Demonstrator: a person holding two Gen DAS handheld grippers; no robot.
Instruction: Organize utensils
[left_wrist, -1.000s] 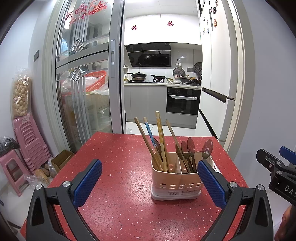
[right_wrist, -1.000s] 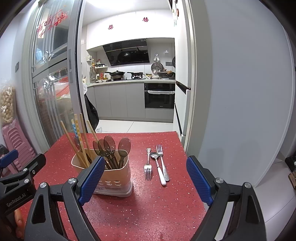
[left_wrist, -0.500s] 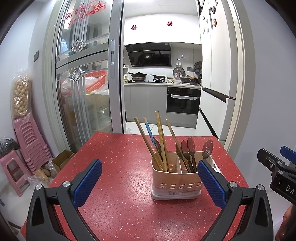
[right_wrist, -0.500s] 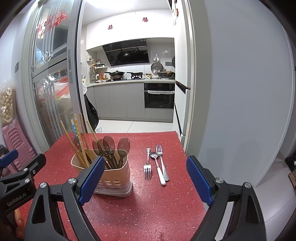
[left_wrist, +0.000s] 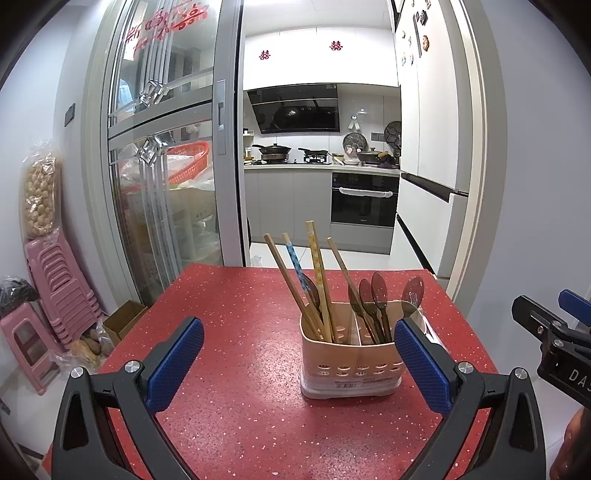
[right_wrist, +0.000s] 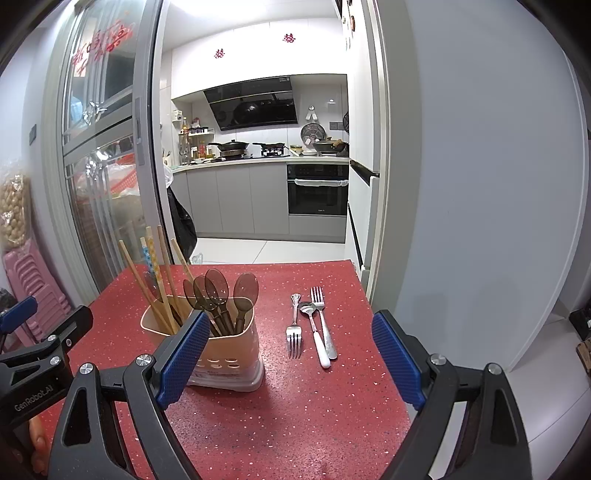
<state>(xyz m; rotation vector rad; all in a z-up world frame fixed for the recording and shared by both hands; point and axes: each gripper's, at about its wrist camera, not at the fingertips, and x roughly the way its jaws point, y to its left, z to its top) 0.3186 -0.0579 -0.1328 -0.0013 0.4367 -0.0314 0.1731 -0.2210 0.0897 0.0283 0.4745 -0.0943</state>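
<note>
Two forks (right_wrist: 294, 325) and a spoon (right_wrist: 314, 332) lie on the red tabletop (right_wrist: 295, 406) right of the holder (right_wrist: 207, 354), long axes running roughly near-to-far, seemingly parallel. Both the left hand-held gripper (left_wrist: 295, 363) and the right hand-held gripper (right_wrist: 291, 358) gape empty.

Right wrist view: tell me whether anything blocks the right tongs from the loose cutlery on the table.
Nothing visible does. The right tongs are open, with bare red table between them and the forks and spoon.

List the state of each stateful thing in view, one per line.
left hand-held gripper: open, empty
right hand-held gripper: open, empty
utensil holder: upright, holds chopsticks and spoons
chopsticks: leaning in holder
dark spoons: standing in holder
two forks and white-handled spoon: flat on table
</note>
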